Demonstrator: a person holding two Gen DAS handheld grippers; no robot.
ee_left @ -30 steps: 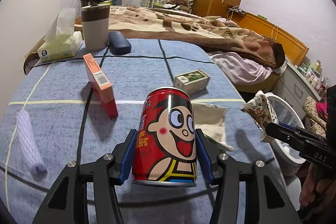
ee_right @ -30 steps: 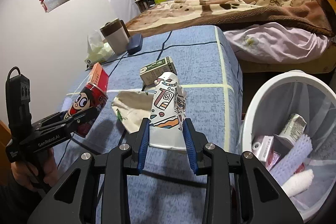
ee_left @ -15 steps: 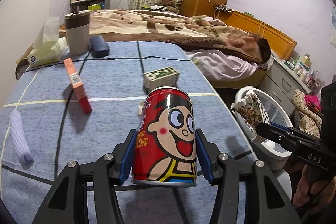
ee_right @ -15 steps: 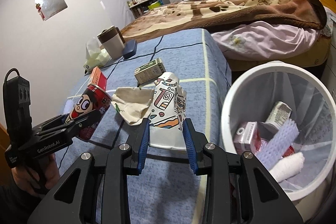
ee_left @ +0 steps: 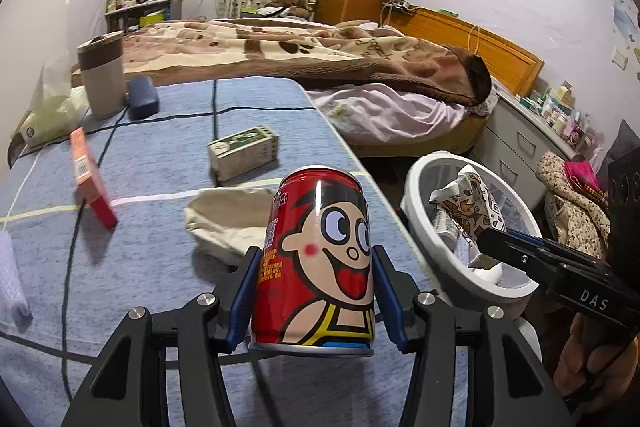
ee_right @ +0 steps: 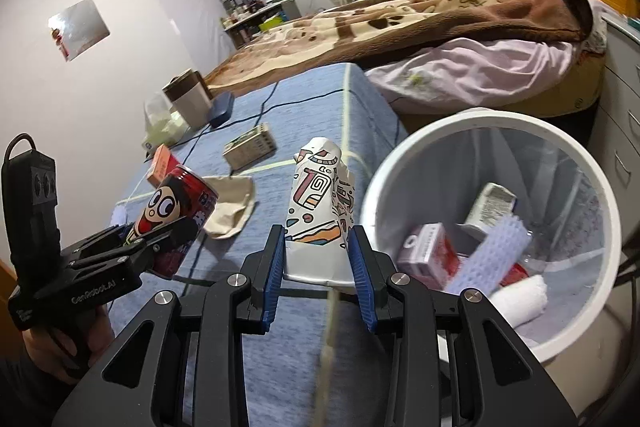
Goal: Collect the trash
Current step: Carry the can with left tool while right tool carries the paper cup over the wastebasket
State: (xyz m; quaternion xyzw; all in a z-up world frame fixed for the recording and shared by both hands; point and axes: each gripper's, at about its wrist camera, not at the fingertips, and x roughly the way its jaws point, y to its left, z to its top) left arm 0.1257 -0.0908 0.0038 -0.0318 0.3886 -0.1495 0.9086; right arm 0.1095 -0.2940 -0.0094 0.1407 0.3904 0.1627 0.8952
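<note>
Overhanging bin (ee_right: 486,135) rim, crushed cup (ee_right: 320,211) (gripper-held)

Bin (ee_right: 492,131) beside table (ee_right: 304,107), right.

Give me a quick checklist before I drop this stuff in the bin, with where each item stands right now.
1. Left gripper jaws clamped on the red can: ok.
2. Right gripper jaws clamped on the crumpled paper cup: ok.
3. White bin open, with room inside: ok.
4. Paper cup over the bin opening: ok in the left wrist view.
5. Red can over the bin: not ok, it is above the blue table.
</note>
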